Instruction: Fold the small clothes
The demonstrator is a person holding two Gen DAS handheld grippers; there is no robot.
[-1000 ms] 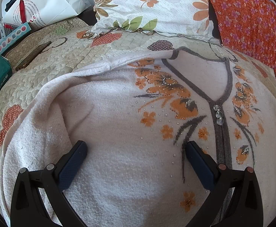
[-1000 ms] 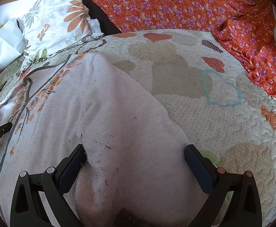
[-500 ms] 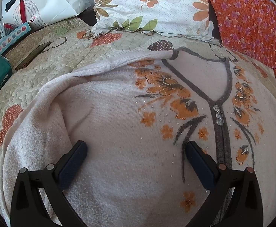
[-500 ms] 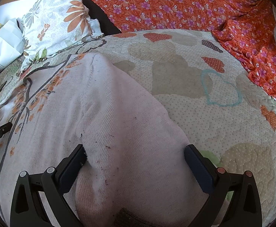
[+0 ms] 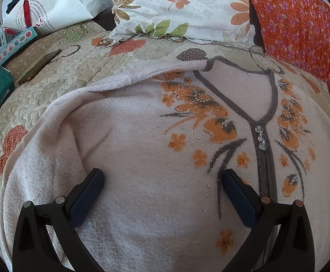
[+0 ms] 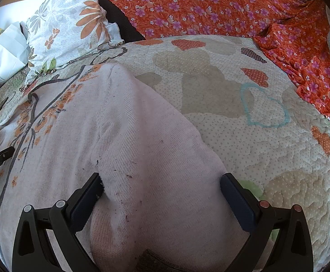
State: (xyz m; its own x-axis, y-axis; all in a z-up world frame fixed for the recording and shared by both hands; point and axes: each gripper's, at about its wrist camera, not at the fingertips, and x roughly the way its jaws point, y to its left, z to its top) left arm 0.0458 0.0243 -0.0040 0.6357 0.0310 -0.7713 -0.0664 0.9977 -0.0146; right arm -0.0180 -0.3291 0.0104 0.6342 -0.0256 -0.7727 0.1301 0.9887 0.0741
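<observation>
Knit: pale pink sweater lies face up on the quilted bedspread, soft and slightly pilled, with orange flowers, grey stems and tiny rhinestones.
Left gripper: fingers spread wide, nothing between them; the dark blue pads sit over the sweater's chest, left of the grey placket with its three clear buttons.
Right gripper: fingers wide apart, straddling the sweater's sleeve; the sleeve fills the gap between both pads, unpinched. Whether the tips press the cloth, I cannot tell.
Sleeve: plain ribbed knit, flecked with dark lint, ending in a grey-brown cuff at the bottom edge.
Bedspread: cream, puffy stitching, dotted heart patches in orange, tan and brown.
Behind: floral pillow, orange flowered fabric, white paper bag, a phone on the quilt.
</observation>
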